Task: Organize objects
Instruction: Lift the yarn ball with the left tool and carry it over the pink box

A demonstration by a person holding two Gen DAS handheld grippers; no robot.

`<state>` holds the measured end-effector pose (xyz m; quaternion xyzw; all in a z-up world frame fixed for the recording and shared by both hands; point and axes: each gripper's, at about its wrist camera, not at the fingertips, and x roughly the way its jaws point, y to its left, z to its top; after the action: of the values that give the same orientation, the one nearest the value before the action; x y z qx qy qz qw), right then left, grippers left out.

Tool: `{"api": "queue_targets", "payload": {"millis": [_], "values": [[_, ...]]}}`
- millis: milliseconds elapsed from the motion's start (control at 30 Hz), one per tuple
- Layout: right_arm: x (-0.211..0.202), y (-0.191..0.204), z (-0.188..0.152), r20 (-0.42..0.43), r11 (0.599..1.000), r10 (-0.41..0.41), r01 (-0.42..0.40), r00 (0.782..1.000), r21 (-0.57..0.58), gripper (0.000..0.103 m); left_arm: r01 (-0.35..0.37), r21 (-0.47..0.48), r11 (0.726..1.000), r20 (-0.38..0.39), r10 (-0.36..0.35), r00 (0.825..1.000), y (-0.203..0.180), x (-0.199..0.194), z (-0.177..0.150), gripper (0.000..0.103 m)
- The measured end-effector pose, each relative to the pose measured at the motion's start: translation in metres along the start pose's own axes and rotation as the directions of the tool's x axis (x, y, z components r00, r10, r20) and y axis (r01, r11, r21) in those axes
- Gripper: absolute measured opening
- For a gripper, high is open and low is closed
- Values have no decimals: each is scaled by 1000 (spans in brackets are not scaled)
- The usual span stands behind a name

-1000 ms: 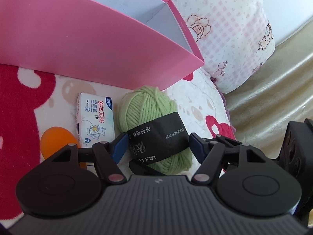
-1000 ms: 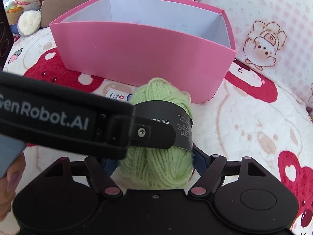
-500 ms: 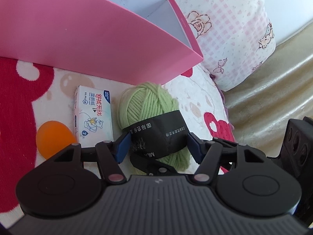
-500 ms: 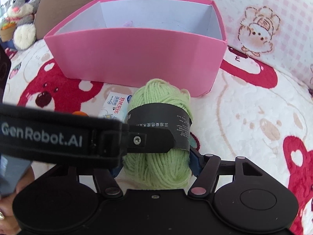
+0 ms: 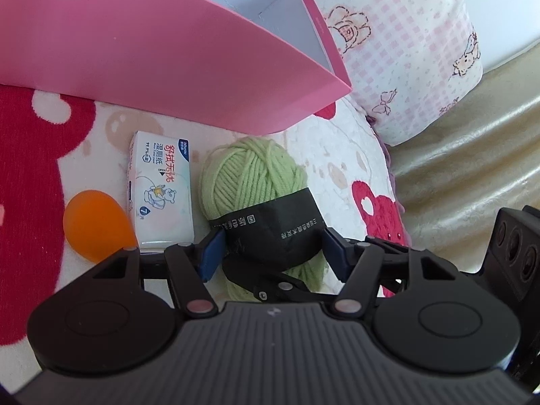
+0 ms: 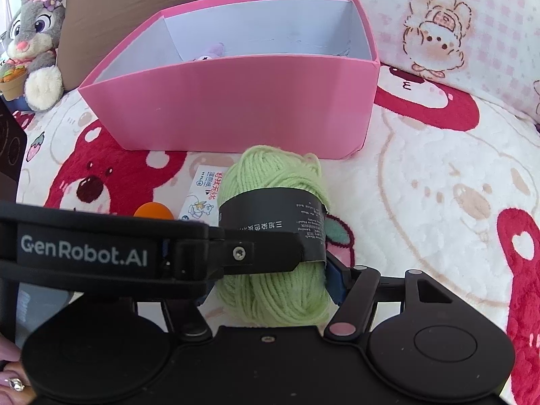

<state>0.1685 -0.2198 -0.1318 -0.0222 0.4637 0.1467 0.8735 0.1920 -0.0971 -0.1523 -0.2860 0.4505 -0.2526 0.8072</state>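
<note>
Ball of green yarn (image 5: pixel 251 182) with a black paper band: lies on a white blanket (image 6: pixel 438 185) printed with red bears, just in front of the pink box (image 6: pixel 236 114). Its near end is hidden by both grippers.

Left gripper (image 5: pixel 271 253): blue pads sit either side of the band; the left pad touches it, the right pad's contact is hard to make out. Grip cannot be told for sure.

Right gripper (image 6: pixel 270 278): right pad presses the yarn's side; the left pad is covered by the left gripper's black finger crossing the view. It appears clamped on the yarn.

Pack of wet wipes (image 5: pixel 160 192): flat, just left of the yarn. Half hidden in the right wrist view.

Orange ball (image 5: pixel 96 224): beside the pack, lower edge cut off by the gripper body.

Pink box, open top: a small purple toy (image 6: pixel 211 52) barely shows above the front wall.

Stuffed rabbit (image 6: pixel 32 37): far left, partly cropped.
</note>
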Motion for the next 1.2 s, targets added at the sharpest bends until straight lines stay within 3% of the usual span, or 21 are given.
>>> {"api": "queue_targets", "payload": {"millis": [567,1200], "values": [[-28,24,-9,12,996,21,-20,1000,-90,71,-56,51,997,-15,57,998,-28,-33,-2,61],[-74,50,-9,-31,996,85,-85,996,-5,79,-81,141,987,-62,90,994,-58,-87,-7,61]]}}
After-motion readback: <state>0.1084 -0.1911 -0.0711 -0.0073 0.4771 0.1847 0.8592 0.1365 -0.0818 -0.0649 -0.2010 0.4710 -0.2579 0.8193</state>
